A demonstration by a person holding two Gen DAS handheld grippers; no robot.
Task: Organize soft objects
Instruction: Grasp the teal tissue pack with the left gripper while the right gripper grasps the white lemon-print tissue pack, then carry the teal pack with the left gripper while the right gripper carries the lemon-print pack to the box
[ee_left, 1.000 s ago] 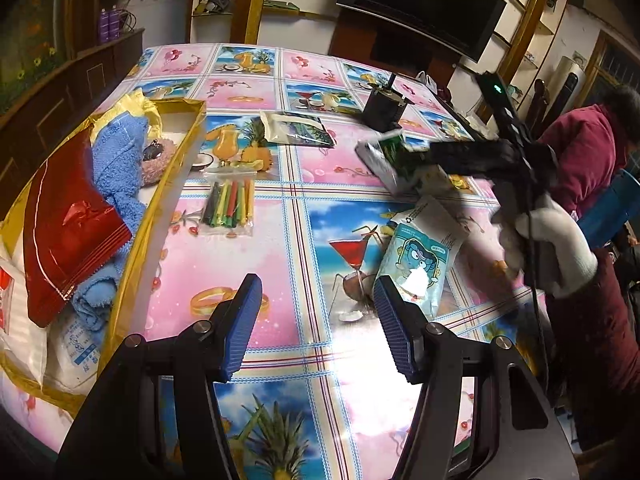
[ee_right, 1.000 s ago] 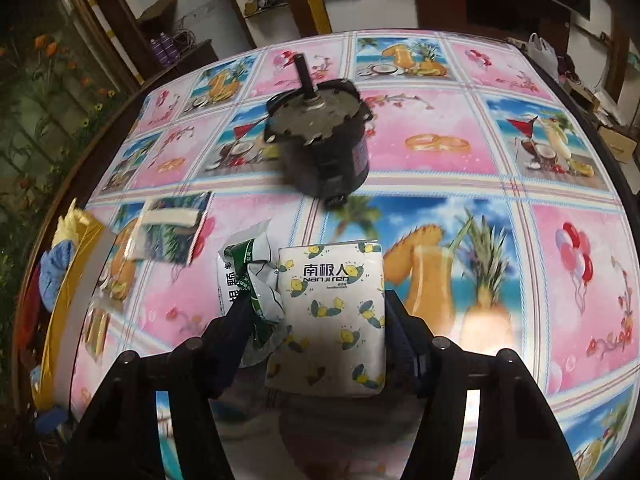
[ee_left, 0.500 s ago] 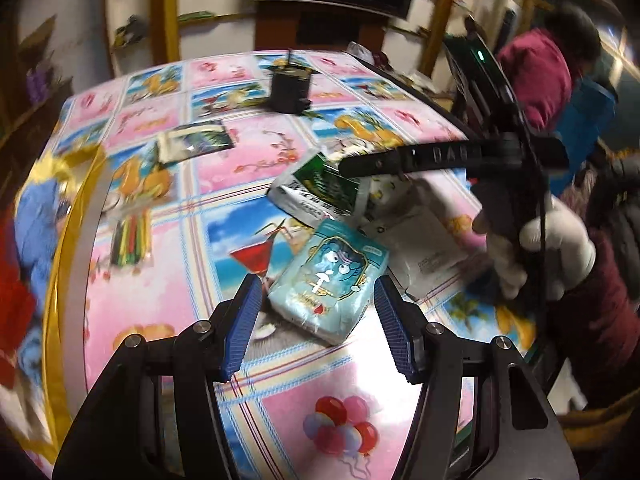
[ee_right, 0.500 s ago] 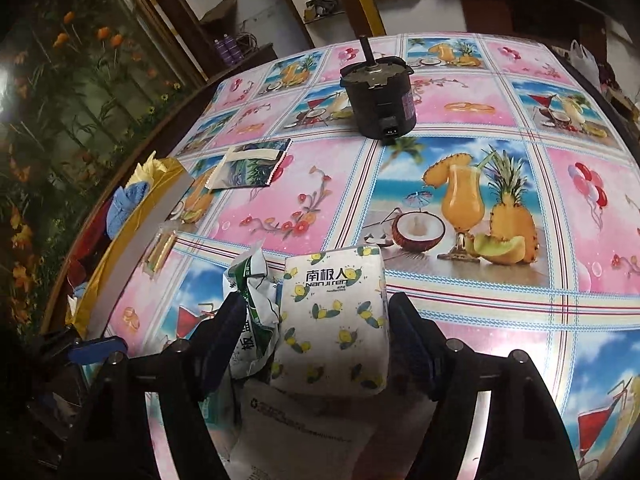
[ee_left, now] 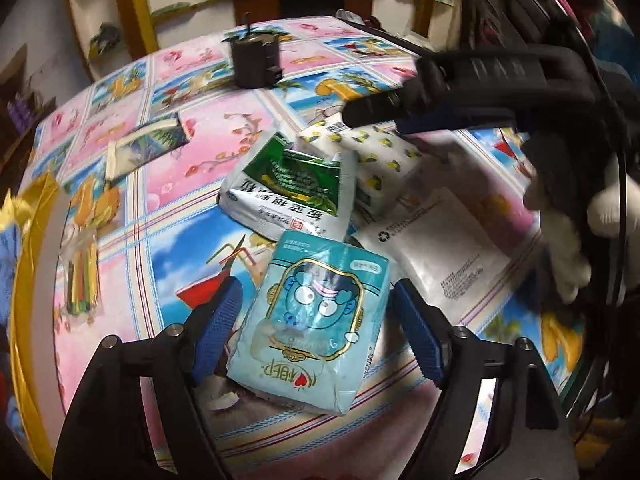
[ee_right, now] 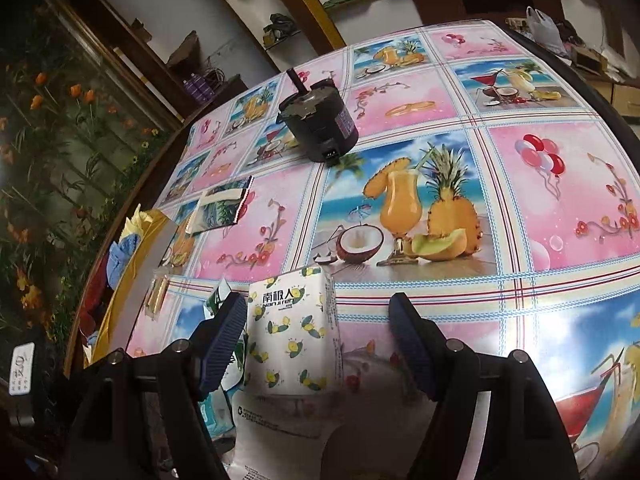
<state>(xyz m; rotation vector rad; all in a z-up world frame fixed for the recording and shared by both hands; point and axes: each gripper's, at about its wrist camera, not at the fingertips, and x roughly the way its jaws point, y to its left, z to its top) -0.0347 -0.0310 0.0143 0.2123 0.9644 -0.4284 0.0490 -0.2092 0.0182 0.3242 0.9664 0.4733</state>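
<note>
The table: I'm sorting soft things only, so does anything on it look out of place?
Yes. A black motor-like block with a shaft sticking up stands alone toward the far side of the table. It looks hard and heavy, unlike the soft packs heaped near the grippers, such as the blue tissue pack.

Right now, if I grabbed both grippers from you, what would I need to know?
Left gripper: open, astride the blue pack, not squeezing.
Right gripper: jaws have just been opening; the lemon pack lies loose between them on the table.
Green packet and white pouch lie beside those packs.
Done: a towel is in the gold box.
Left: these four, probably into the box too.
</note>
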